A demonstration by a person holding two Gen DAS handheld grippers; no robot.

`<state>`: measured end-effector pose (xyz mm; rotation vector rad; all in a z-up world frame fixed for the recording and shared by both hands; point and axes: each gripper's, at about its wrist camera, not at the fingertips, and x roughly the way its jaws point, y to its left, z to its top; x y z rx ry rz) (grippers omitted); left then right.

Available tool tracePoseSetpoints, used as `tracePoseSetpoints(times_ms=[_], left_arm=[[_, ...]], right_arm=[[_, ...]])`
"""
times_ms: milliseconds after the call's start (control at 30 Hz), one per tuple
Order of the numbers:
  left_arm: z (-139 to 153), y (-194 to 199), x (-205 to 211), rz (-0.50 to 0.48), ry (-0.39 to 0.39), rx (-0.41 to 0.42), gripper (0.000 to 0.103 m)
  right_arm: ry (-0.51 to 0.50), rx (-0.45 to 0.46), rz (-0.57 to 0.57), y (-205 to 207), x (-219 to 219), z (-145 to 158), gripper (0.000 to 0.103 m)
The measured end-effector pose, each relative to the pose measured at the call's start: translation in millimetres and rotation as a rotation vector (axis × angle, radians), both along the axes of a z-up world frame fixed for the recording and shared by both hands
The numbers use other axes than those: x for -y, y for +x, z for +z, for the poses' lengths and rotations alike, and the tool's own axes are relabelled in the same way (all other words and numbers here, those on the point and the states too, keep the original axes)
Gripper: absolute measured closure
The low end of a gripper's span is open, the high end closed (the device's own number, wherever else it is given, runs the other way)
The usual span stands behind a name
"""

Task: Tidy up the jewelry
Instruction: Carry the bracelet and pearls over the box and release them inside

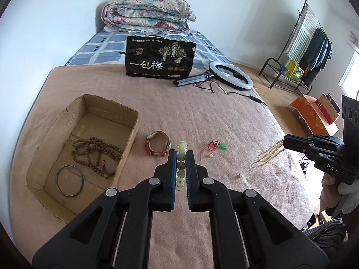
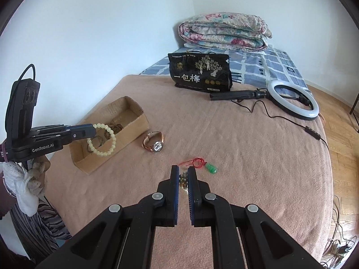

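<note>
the left tongs [image 1: 181, 155] were clamped on a pale green bead bracelet [image 2: 102, 139], which hung in the air just in front of the cardboard box [image 1: 125, 157] on the bed [image 1: 224, 123]. the right tongs [image 2: 183, 174] were clamped on a cream bead necklace [image 1: 267, 155] that trailed down onto the blanket. inside the box lay a brown bead string [image 1: 94, 152] and a metal bangle [image 1: 70, 180]. a watch [image 2: 154, 144] lay just beside the box, and a green pendant [image 2: 211, 168] on red cord lay near the right tongs.

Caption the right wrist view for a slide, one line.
Left gripper holds a pale bead bracelet over the box; right gripper pinches beads near a watch.
</note>
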<state>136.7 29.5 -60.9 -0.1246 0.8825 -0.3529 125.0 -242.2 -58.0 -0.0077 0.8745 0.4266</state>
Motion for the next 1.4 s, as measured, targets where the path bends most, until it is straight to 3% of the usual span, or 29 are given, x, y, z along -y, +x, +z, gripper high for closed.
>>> tracePoseSetpoints(times_ms=[333,733,1000,1400], left_arm=[[5.4,-3.1,-76.3,0.141,-0.002,0.016,0.098],[-5.2,-13.9,-142.8,0.252,0.021,0.000,0.098],[-18.8,-14.3,-155.4,0.271,0.014,-0.022,0.097],[-29.2,-7.7,-146.6,0.225,0.026,-0.051,0.098]], right_arm=[[0.039,0.034,0.073,12.8,-48.8,19.3,0.098],[0.083,0.048,0.152,35.5,-111.7,22.4,0.098],[0.107,0.045,0.189,57.7,-150.9,20.9,0.098],[0.080,0.042,0.216,97.0,-201.6,11.5,0.098]])
